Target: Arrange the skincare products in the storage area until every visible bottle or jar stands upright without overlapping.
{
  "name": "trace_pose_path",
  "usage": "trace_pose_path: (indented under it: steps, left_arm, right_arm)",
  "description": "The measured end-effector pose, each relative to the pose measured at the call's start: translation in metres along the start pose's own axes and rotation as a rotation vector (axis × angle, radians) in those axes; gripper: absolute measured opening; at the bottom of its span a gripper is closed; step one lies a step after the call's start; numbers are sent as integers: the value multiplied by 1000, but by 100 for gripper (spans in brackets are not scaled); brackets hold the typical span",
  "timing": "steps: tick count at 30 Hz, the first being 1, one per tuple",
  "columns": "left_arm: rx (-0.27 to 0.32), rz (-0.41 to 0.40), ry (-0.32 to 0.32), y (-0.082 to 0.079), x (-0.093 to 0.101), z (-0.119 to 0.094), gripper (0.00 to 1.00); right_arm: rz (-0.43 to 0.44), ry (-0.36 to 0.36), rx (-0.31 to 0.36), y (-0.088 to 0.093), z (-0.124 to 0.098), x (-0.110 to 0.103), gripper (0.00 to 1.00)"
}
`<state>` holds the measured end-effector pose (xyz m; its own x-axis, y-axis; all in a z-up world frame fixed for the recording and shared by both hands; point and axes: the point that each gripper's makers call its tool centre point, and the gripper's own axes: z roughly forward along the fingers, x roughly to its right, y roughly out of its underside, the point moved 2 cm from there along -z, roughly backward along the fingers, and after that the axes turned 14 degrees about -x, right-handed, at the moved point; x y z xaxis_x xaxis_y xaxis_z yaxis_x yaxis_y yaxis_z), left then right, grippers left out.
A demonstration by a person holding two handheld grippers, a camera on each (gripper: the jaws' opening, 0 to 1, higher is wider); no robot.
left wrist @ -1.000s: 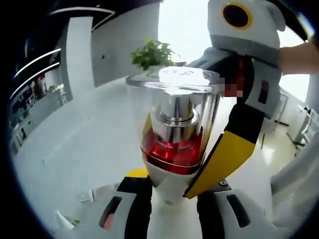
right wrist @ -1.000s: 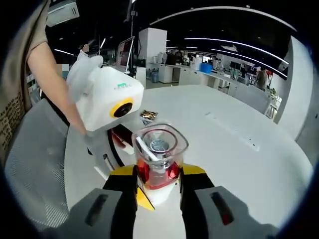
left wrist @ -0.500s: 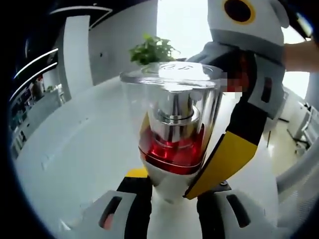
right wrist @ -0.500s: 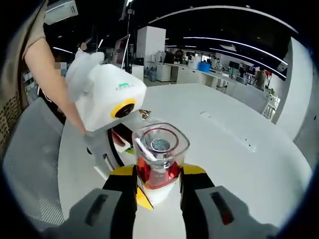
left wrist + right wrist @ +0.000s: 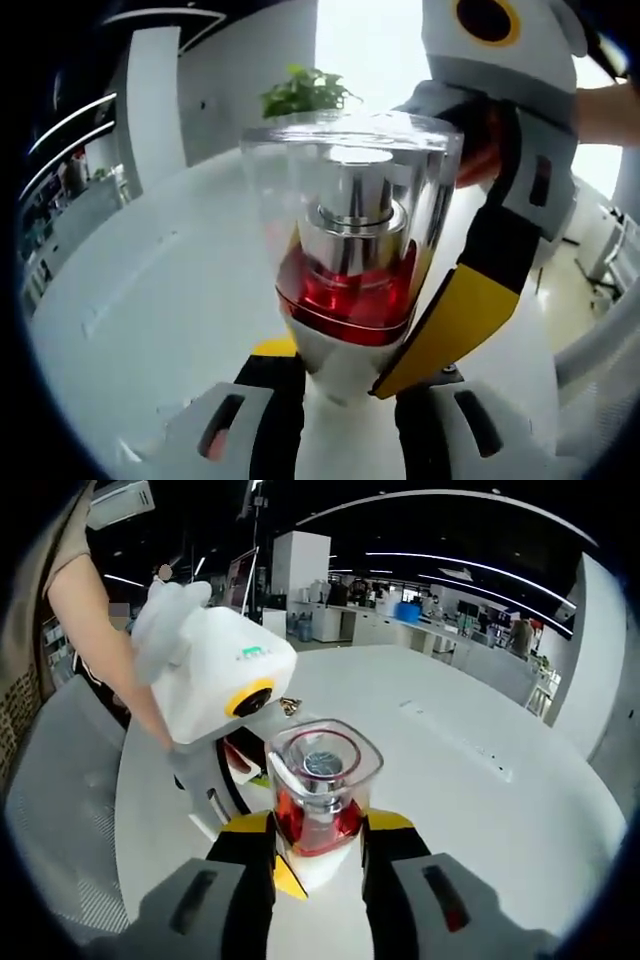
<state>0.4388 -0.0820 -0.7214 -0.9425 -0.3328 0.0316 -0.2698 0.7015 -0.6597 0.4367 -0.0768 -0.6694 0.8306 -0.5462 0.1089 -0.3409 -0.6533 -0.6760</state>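
Note:
A skincare bottle (image 5: 350, 250) with a clear square cap, silver pump, red liquid and white base stands upright above the table. My left gripper (image 5: 340, 368) is shut on its white base. In the left gripper view the right gripper's yellow-tipped finger (image 5: 455, 320) presses the bottle's right side. In the right gripper view the same bottle (image 5: 320, 790) sits between the yellow tips of my right gripper (image 5: 318, 828), which is shut on it. The left gripper's white body (image 5: 215, 670) reaches in from the left, its jaws hidden under the bottle.
A white round table (image 5: 480, 780) spreads below. A small gold-wrapped item (image 5: 290, 706) lies on it behind the left gripper. A grey mesh chair (image 5: 60, 810) stands at the left, beside a person's arm (image 5: 95, 620). A potted plant (image 5: 305, 92) sits beyond the table.
The bottle has tipped a little, so its clear cap looms larger and higher in the left gripper view. Both grippers keep their hold; the views have shifted slightly with the hands.

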Motion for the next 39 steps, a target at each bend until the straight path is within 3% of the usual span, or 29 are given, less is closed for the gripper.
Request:
trace_pose_path:
  steps: [9, 19, 32, 39]
  left_arm:
    - [-23, -1, 7, 5, 1, 0, 31]
    - [-63, 9, 20, 15, 5, -8, 35]
    - [-84, -14, -25, 38, 3, -43, 46]
    - [-84, -41, -68, 60, 2, -71, 51]
  right_arm:
    - [8, 6, -14, 4, 0, -2, 33]
    - [23, 19, -33, 11, -4, -8, 44]
    - [85, 44, -16, 18, -12, -26, 58]
    - [127, 52, -11, 25, -17, -45, 61]
